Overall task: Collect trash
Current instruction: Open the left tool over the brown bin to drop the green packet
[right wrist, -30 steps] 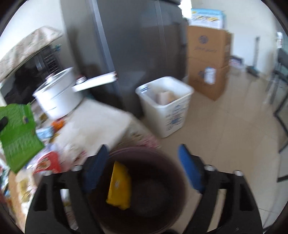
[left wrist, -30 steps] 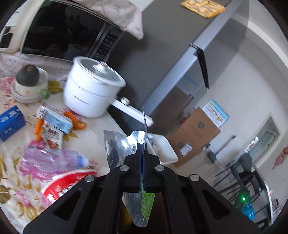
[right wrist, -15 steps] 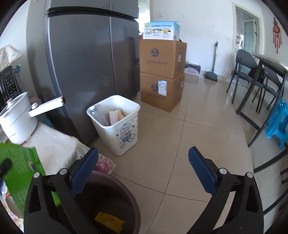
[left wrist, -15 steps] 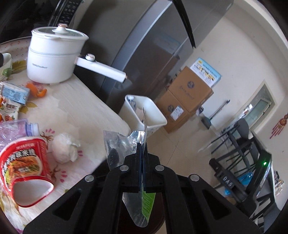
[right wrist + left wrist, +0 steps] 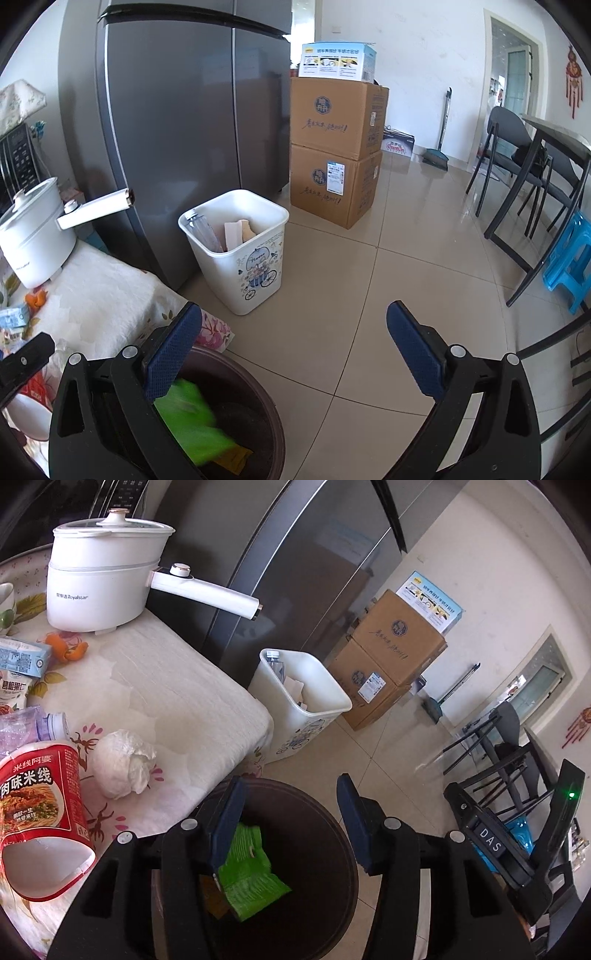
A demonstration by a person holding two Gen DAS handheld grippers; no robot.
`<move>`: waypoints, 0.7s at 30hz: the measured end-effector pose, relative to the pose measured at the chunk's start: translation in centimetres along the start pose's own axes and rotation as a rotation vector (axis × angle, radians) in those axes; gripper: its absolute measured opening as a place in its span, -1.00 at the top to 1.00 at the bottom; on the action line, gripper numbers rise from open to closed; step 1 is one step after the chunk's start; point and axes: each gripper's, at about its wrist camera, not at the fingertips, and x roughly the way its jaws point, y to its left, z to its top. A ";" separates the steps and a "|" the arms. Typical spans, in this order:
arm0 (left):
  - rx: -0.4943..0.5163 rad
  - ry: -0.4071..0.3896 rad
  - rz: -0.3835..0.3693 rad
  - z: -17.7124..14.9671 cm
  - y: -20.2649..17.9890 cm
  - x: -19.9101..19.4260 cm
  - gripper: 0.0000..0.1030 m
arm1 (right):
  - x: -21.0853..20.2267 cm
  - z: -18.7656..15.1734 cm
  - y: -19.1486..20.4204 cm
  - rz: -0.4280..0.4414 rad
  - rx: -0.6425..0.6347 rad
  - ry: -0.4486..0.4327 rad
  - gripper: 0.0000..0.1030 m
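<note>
My left gripper (image 5: 288, 819) is open and empty over a dark round bin (image 5: 317, 849) beside the table. A green wrapper (image 5: 247, 875) lies loose inside the bin, below my left finger. In the right wrist view the same bin (image 5: 255, 417) holds the green wrapper (image 5: 192, 424), blurred, above a yellow packet (image 5: 232, 458). My right gripper (image 5: 291, 354) is open and empty above the floor by the bin. On the table lie a red noodle cup (image 5: 37, 812), a white tissue ball (image 5: 122, 764) and a crushed plastic bottle (image 5: 29, 727).
A white electric pot (image 5: 99, 579) with a long handle stands at the table's far end. A white waste basket (image 5: 236, 247) with rubbish stands by the grey fridge (image 5: 177, 110). Stacked cardboard boxes (image 5: 336, 147), chairs and a blue stool (image 5: 569, 258) are beyond.
My left gripper was shut on the green wrapper; it has opened and the wrapper has dropped into the dark bin. My right gripper stays open.
</note>
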 end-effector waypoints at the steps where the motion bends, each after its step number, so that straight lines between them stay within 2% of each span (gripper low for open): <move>1: 0.002 -0.003 0.005 0.0 0.0 -0.2 0.00 | 0.0 -0.1 0.2 0.001 -0.007 0.001 -0.86; 4: 0.018 -0.006 0.033 0.0 0.0 -0.5 -0.02 | -0.2 -0.2 0.9 0.002 -0.027 -0.004 -0.86; 7: 0.026 -0.024 0.064 0.0 0.2 -1.1 -0.22 | -0.4 -0.3 1.5 0.014 -0.034 -0.010 -0.86; 15: 0.082 -0.102 0.211 0.4 0.2 -2.8 -0.33 | -1.5 -0.5 3.9 0.040 -0.072 -0.044 -0.86; 19: 0.091 -0.127 0.257 0.5 0.7 -3.7 -0.55 | -2.1 -0.5 5.2 0.070 -0.080 -0.064 -0.86; 21: 0.087 -0.134 0.272 0.5 1.2 -4.1 -0.56 | -2.4 -0.6 5.9 0.079 -0.090 -0.070 -0.86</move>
